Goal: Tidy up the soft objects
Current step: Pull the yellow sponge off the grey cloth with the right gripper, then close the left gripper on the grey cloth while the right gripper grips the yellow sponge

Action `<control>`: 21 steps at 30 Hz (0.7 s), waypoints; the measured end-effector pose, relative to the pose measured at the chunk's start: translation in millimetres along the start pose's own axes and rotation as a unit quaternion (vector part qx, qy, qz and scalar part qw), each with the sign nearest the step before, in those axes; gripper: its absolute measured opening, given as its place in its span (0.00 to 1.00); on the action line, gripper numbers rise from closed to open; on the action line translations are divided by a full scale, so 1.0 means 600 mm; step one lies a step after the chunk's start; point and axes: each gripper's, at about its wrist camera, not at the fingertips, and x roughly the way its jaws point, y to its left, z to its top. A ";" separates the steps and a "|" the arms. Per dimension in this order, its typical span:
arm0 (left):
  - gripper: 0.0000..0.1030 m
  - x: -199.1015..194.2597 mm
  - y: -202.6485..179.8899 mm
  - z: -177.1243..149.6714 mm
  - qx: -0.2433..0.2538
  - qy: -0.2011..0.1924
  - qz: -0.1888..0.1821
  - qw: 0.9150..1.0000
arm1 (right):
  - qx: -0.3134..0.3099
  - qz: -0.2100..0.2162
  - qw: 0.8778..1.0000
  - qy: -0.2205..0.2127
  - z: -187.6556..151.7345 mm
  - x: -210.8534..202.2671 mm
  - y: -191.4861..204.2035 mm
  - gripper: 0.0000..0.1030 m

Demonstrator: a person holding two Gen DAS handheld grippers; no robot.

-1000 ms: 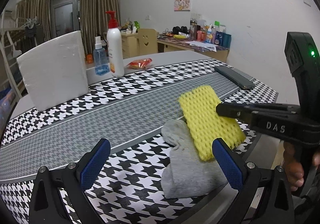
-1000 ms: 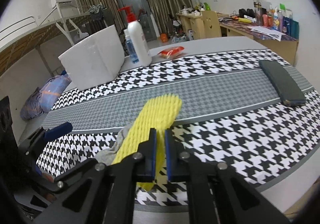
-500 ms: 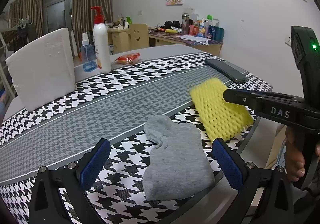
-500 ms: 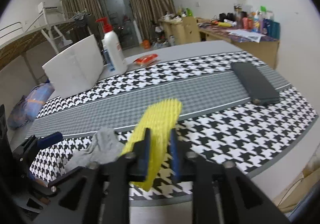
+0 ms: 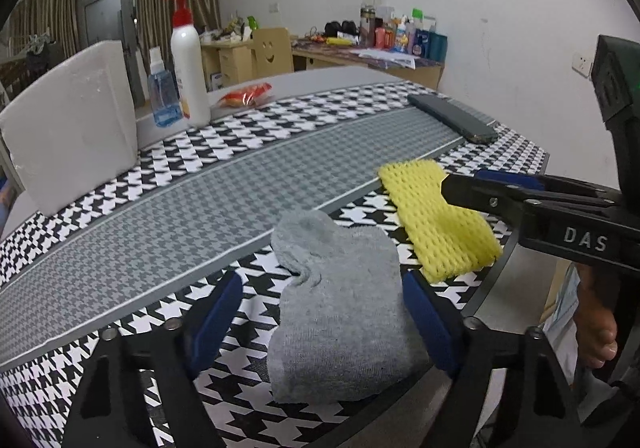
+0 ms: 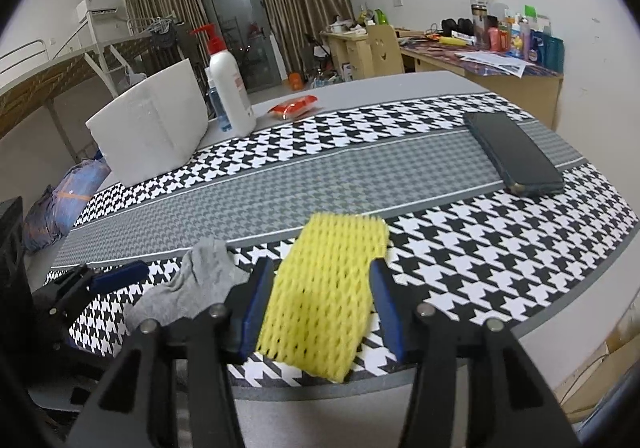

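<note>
Containers: white pump bottle (image 6: 230, 88) with red pump and a small blue spray bottle (image 5: 162, 96) stand at the far left of the counter (image 6: 460, 248), beside a white foam block (image 6: 156, 124); contents of either bottle can't be read. An orange snack packet (image 6: 294, 107) lies just right of them.

Yellow foam net sleeve (image 6: 324, 288) lies flat at the near edge of the counter. Right gripper (image 6: 320, 304) jaws straddle it and are opening; pads look clear of it.

Grey sock (image 5: 340, 308) lies crumpled just left of the sleeve. Left gripper (image 5: 320, 320) jaws are closing with the sock between them, pads not yet pressing it.

Dark phone (image 6: 514, 152) lies far right. Sock is half hidden behind the right gripper in the right wrist view. A hand (image 5: 596, 312) is cut off at the frame edge.
</note>
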 end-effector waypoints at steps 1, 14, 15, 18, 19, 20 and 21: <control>0.75 0.000 -0.001 -0.001 0.000 0.002 0.000 1.000 | -0.002 0.002 1.000 0.001 -0.001 0.000 0.001 0.53; 0.35 0.011 -0.014 -0.010 0.014 0.026 -0.011 0.999 | -0.017 0.001 1.000 0.025 -0.012 0.015 0.012 0.55; 0.28 0.010 -0.015 -0.011 0.015 0.025 -0.013 0.999 | -0.019 -0.001 0.999 0.028 -0.014 0.018 0.014 0.57; 0.21 0.008 -0.016 -0.012 0.017 0.024 -0.020 0.999 | -0.020 -0.005 0.999 0.032 -0.016 0.023 0.015 0.59; 0.20 0.007 -0.016 -0.012 0.017 0.024 -0.022 0.999 | -0.020 -0.005 0.999 0.032 -0.016 0.024 0.015 0.59; 0.19 0.007 -0.015 -0.013 0.015 0.024 -0.026 0.999 | -0.019 -0.006 0.999 0.034 -0.016 0.025 0.015 0.59; 0.19 0.007 -0.013 -0.013 0.012 0.024 -0.028 0.999 | -0.020 -0.007 0.999 0.035 -0.016 0.026 0.015 0.59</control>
